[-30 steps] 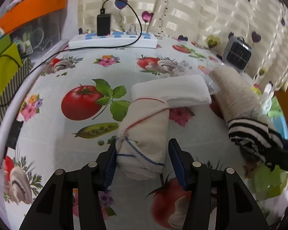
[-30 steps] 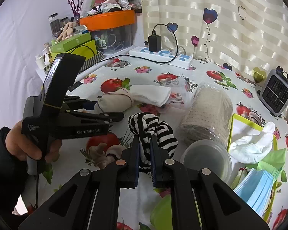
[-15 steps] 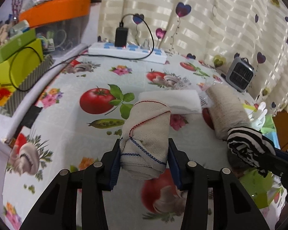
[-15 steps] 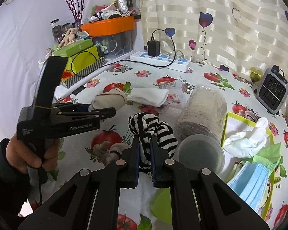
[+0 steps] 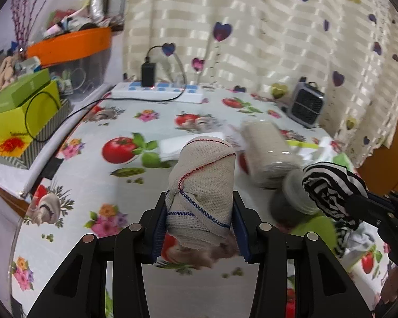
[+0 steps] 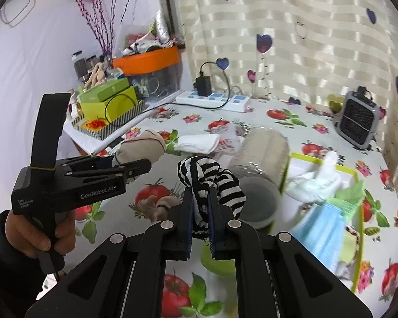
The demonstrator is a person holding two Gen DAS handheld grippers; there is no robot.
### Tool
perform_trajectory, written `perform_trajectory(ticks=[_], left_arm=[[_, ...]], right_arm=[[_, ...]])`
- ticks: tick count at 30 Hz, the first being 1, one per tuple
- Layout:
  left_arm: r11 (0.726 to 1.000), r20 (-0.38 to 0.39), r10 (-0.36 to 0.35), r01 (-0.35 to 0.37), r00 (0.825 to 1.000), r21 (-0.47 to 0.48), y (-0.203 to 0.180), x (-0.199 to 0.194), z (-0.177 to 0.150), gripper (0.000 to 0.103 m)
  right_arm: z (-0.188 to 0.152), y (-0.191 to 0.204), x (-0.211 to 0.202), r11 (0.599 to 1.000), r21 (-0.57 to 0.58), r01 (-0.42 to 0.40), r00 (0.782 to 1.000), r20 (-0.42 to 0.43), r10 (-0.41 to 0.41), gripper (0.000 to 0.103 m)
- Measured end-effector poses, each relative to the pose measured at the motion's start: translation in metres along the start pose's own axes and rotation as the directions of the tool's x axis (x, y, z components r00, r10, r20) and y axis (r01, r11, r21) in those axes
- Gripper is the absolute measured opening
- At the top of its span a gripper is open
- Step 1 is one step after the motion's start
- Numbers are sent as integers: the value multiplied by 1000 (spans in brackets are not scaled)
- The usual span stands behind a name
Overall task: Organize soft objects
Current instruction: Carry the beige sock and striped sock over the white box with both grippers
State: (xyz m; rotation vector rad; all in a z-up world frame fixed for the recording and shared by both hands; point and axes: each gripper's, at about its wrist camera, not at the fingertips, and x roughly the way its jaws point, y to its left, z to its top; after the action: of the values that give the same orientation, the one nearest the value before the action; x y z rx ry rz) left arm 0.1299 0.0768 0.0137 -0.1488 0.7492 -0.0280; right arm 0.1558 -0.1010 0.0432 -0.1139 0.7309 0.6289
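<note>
Tomato-print tablecloth (image 5: 74,185): left gripper (image 5: 199,228) pinches rolled cloth (image 5: 201,185), right gripper (image 6: 200,212) pinches striped sock (image 6: 212,180); carry level toward green tray (image 6: 358,175) at 2 o'clock.

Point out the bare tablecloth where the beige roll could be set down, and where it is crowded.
Free: the tablecloth ahead-left of the left gripper, bordered by the table's left edge and the folded white cloth. Also free: the strip between the power strip and that cloth. Crowded: the right, around the wrapped roll, plastic cup, green tray and masks.
</note>
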Motion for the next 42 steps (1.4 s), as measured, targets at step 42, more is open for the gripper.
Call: perform_trajectory(ticks=[42], left_arm=[[896, -179, -356, 389, 917, 212, -170, 1, -40, 43]], right_arm=[[-98, -104, -66, 964, 247, 99, 992, -99, -76, 10]])
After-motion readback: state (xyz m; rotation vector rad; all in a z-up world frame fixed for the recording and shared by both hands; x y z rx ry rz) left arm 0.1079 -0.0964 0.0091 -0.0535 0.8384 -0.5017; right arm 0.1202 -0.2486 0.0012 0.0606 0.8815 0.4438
